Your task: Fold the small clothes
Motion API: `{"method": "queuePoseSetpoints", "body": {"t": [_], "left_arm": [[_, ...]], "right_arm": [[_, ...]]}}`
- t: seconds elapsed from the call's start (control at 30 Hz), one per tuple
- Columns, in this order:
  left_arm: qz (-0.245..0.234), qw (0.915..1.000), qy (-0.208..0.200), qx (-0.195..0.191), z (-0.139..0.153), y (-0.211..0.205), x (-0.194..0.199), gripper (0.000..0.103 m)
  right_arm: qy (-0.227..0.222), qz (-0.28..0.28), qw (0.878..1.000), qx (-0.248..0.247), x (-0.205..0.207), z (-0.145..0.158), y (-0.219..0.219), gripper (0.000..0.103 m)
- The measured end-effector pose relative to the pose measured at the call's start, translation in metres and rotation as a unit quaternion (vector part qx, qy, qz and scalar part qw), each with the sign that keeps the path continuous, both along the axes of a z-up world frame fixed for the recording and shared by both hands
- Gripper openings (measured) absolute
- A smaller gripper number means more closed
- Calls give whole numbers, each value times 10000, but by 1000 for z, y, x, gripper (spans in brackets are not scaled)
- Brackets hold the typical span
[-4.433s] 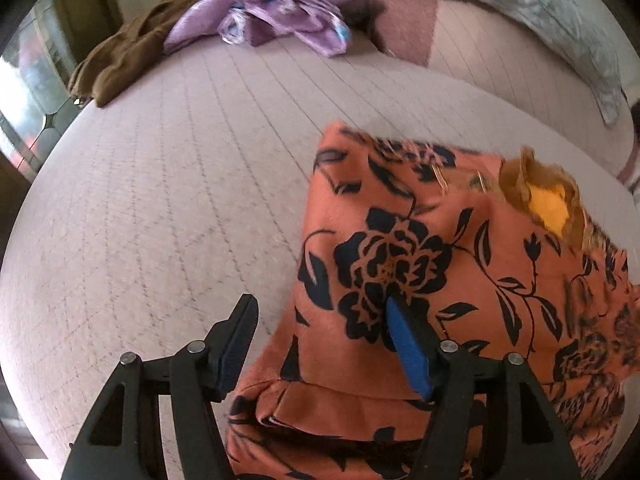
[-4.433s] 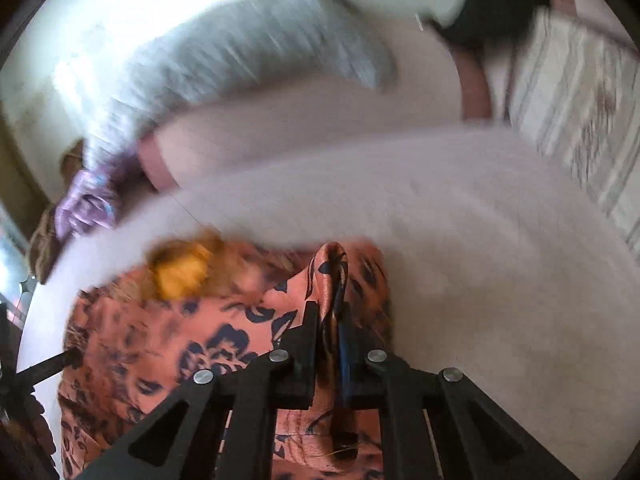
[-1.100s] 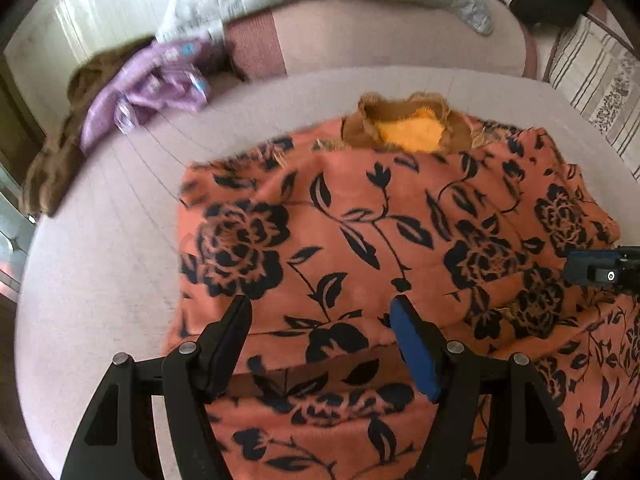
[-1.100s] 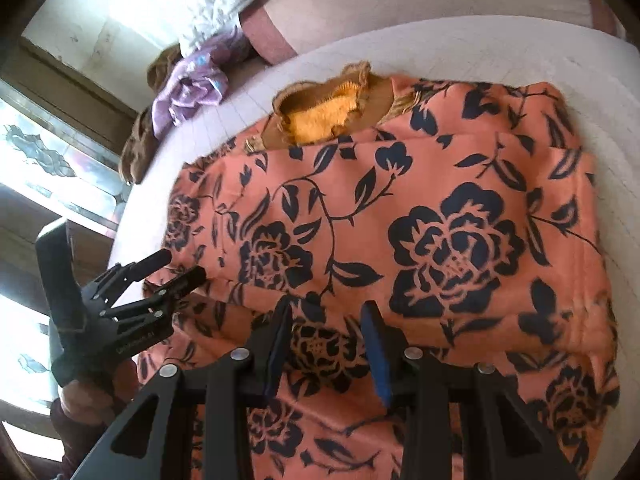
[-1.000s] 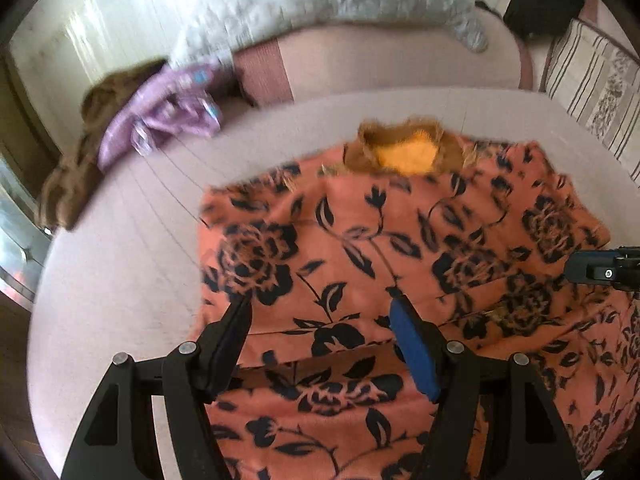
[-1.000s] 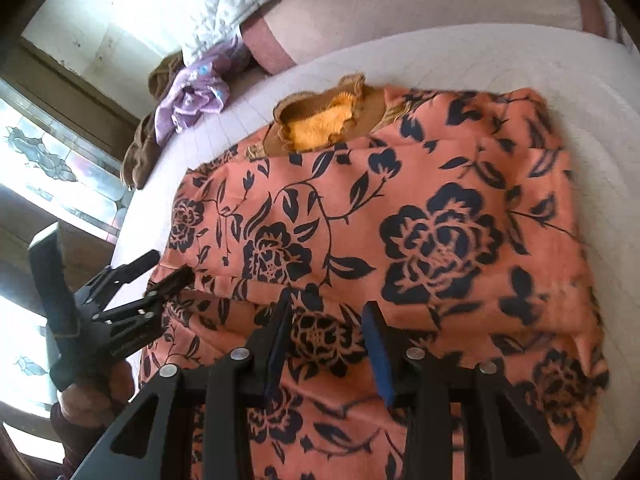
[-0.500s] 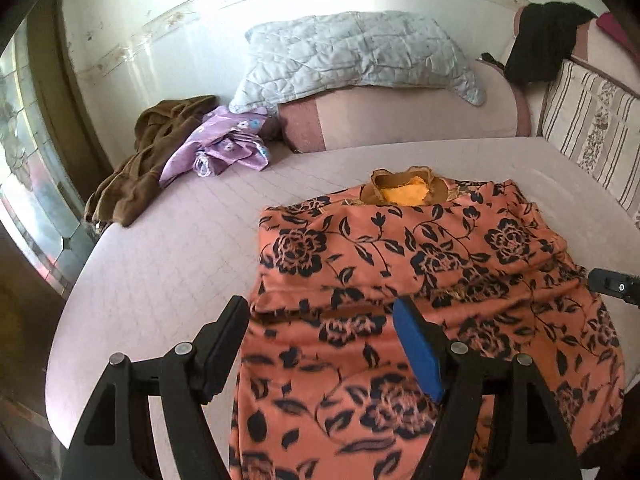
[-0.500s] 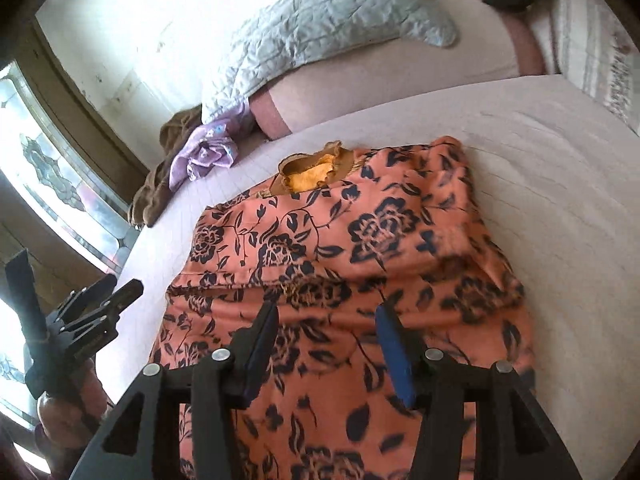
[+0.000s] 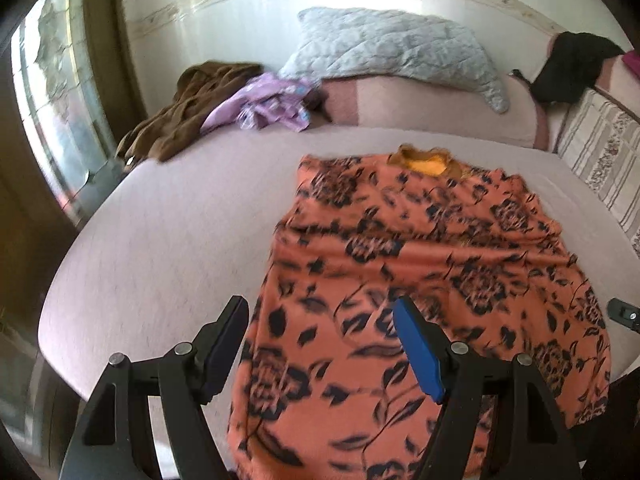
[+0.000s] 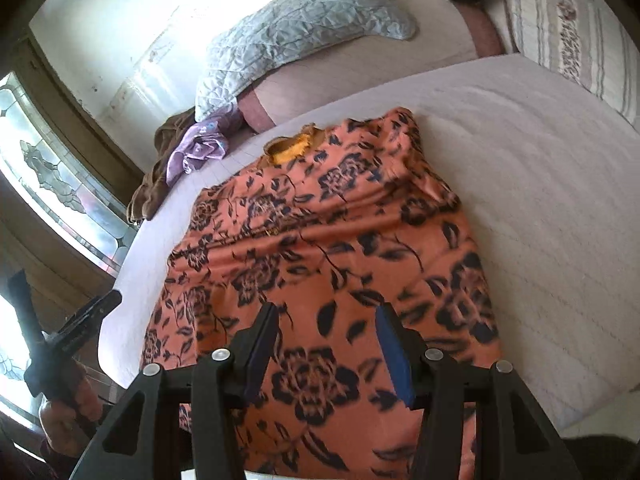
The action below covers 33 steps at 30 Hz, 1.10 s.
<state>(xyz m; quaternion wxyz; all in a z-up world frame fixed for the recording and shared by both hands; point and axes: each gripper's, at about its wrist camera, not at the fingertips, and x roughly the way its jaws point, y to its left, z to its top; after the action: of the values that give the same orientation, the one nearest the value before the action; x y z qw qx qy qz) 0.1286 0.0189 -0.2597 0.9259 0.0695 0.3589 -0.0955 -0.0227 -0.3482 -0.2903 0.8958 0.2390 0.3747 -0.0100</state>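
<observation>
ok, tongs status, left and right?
Left tongs: open, holding nothing, above the orange floral garment.
Right tongs: open, holding nothing.

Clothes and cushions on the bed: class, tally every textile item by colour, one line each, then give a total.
Orange floral garment: 1
Brown garment: 1
Purple garment: 1
Black garment: 1
Grey quilted pillow: 1
Striped cushion: 1
Total: 6

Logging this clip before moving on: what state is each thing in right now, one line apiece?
Left hand-held gripper: open, holding nothing.
Right hand-held gripper: open, holding nothing.
Orange floral garment: lying on the bed, sides folded in, bottom hanging over the near edge.
Purple garment: crumpled.
Brown garment: heaped, unfolded.
</observation>
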Motion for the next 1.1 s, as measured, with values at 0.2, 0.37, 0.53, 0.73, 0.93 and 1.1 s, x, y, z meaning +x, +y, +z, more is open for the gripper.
{"method": "queuePoseSetpoints", "body": {"t": [0.2, 0.37, 0.53, 0.73, 0.93, 1.1], "left_arm": [[244, 9995, 81, 177, -12, 12, -15, 75], [274, 9993, 80, 221, -14, 11, -23, 75], [204, 9995, 32, 255, -12, 1, -26, 75], [112, 9994, -25, 340, -11, -12, -16, 75], [38, 9991, 27, 429, -7, -32, 45, 75], [230, 9992, 115, 306, -5, -47, 128, 75]], "right_arm": [[43, 12, 10000, -3, -12, -7, -5, 55], [-34, 121, 9999, -34, -13, -7, -1, 55], [-72, 194, 9998, -13, -11, -9, 3, 55], [-66, 264, 9996, -15, -4, -10, 7, 55], [-19, 337, 9994, -42, 39, -1, -2, 55], [-25, 219, 9997, 77, 107, 6, -36, 51]]}}
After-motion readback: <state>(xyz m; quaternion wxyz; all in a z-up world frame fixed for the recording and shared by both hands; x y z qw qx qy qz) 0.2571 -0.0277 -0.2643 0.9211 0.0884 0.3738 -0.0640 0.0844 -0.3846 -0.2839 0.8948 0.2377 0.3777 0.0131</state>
